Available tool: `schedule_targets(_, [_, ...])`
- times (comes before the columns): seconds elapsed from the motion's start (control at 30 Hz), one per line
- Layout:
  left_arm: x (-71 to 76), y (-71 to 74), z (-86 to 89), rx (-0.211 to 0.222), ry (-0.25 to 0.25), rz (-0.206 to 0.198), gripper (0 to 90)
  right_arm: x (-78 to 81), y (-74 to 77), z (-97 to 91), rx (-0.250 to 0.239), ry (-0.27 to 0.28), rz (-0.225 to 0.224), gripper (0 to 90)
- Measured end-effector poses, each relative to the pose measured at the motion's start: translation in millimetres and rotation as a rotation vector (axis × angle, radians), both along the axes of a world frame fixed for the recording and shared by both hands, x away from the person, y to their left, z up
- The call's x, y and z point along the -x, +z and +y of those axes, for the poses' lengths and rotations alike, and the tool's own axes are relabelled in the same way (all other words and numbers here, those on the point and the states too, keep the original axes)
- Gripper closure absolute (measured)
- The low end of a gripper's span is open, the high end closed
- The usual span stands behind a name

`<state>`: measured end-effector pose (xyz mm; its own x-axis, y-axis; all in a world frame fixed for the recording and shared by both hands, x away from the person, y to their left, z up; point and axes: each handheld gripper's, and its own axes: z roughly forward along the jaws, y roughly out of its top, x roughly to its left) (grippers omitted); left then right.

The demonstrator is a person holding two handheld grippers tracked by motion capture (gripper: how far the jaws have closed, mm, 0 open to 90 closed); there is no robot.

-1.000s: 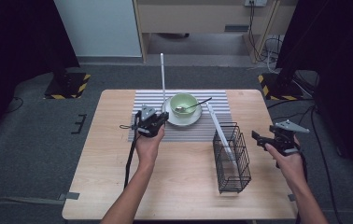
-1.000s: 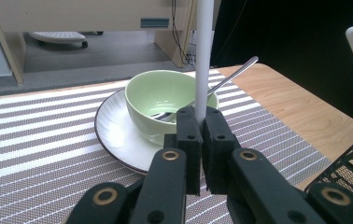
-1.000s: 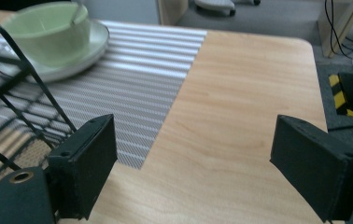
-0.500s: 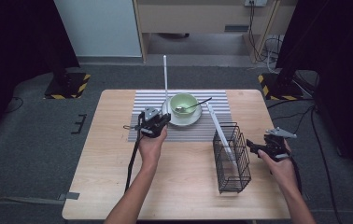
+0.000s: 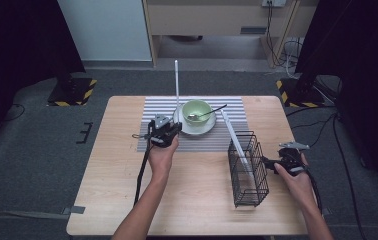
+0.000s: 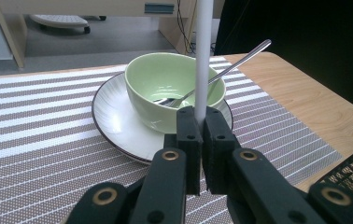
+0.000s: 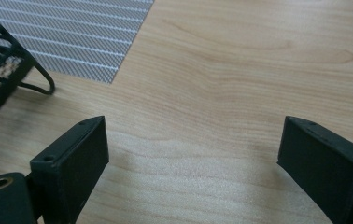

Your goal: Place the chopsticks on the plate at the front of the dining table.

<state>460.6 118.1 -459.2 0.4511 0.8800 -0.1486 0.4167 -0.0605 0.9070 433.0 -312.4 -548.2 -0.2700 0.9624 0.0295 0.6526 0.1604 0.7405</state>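
Left gripper, jaws clamped on an upright white stick, stands just left of the bowl. The wire basket, holding a second leaning stick, lies to its right. Right gripper, jaws apart and just opening wider with nothing between them, waits right of that basket.

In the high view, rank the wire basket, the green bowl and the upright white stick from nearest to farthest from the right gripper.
From the right gripper, at the table's right edge with its jaws just opened wide and nothing between them:
1. Wire basket, just to its left.
2. Green bowl, farther back and left, on the plate on the striped mat.
3. White stick, left of the bowl, held upright in the left gripper.
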Motion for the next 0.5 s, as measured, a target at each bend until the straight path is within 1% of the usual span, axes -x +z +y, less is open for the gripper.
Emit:
schedule_targets(0.13, [-1.5,-1.3,-1.0,-0.005,0.002,0.009,86.4,-1.3,-5.8,1.3,0.024,-0.005,0.012,8.7])
schedule_targets(0.17, [-1.8,-1.2,-0.2,-0.011,0.005,0.01,86.4,-1.4,-5.7,1.1,0.023,-0.006,0.012,8.7])
schedule_targets(0.43, [-2.0,1.1,2.6,-0.006,0.011,0.01,86.4,-0.6,-7.0,-0.2,0.019,-0.01,0.002,8.0])
schedule_targets(0.5, [-2.2,3.5,3.7,-0.021,0.01,0.004,86.4,-0.3,-7.0,-0.1,0.019,-0.013,0.002,7.9])
